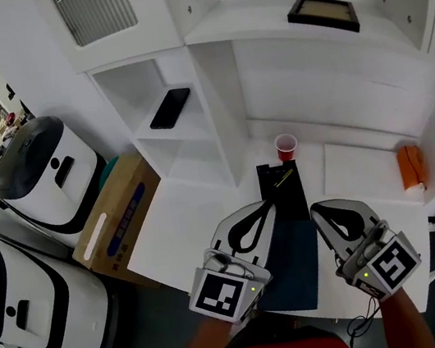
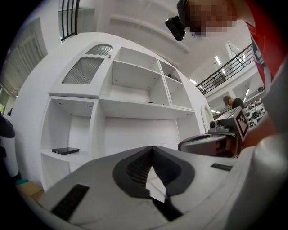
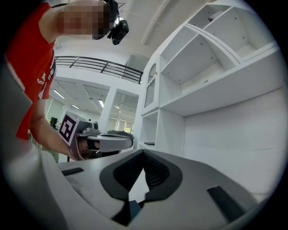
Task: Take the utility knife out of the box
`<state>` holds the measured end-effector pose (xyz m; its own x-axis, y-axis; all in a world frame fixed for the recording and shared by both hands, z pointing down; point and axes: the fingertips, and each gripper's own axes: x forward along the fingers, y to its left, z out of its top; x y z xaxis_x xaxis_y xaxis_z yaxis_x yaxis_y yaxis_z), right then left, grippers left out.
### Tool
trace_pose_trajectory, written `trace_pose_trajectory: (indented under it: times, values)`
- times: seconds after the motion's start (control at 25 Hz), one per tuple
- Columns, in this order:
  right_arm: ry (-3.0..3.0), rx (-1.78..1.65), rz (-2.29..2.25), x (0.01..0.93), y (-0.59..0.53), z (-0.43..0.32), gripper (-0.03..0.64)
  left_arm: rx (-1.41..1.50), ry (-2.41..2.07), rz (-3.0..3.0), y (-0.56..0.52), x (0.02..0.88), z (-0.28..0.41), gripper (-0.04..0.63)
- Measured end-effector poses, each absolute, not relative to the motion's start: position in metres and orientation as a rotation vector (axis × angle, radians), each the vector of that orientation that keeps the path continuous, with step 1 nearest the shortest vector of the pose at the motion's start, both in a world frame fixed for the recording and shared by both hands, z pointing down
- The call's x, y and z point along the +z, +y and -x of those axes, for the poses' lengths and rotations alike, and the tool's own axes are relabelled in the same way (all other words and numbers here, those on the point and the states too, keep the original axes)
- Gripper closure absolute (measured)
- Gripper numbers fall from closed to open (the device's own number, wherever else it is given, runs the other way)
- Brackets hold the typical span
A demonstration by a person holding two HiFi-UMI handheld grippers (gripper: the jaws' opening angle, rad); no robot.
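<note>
In the head view a long black open box (image 1: 275, 192) lies on the white desk, its near end on a dark blue mat (image 1: 294, 268). A slim yellow utility knife (image 1: 284, 175) lies slantwise in the box's far half. My left gripper (image 1: 269, 208) is at the near left of the box, tips over its left edge, jaws closed together with nothing between them. My right gripper (image 1: 317, 211) hovers just right of the box, also shut and empty. The left gripper view (image 2: 151, 148) and the right gripper view (image 3: 143, 152) each show jaw tips meeting; the box is hidden in both.
A red cup (image 1: 286, 147) stands behind the box. An orange item (image 1: 410, 166) lies at the desk's right edge. The shelves hold a black phone (image 1: 170, 108) and a dark frame (image 1: 323, 14). Left of the desk are a cardboard box (image 1: 116, 213) and white machines (image 1: 42, 171).
</note>
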<state>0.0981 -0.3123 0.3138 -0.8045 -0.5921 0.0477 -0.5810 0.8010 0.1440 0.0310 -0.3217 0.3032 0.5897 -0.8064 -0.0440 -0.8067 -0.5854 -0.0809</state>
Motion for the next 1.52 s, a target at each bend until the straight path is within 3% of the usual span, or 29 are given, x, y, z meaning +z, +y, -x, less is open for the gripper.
trace_pose_trajectory:
  times: [0.6,0.96,1.52]
  values:
    - [-2.553,-0.381,-0.526,0.413,-0.397,-0.054,0.576,-0.060,1.375,2.790,-0.394,0.359,-0.008,0.571]
    - [-2.242,-0.484,-0.177,0.486,-0.445,-0.044,0.513,-0.080,1.427,2.806,-0.415,0.376,0.008,0.571]
    - [-1.892,-0.449,0.206,0.577,-0.492,-0.034,0.466,-0.136,1.442,2.810,-0.439,0.404,0.009,0.571]
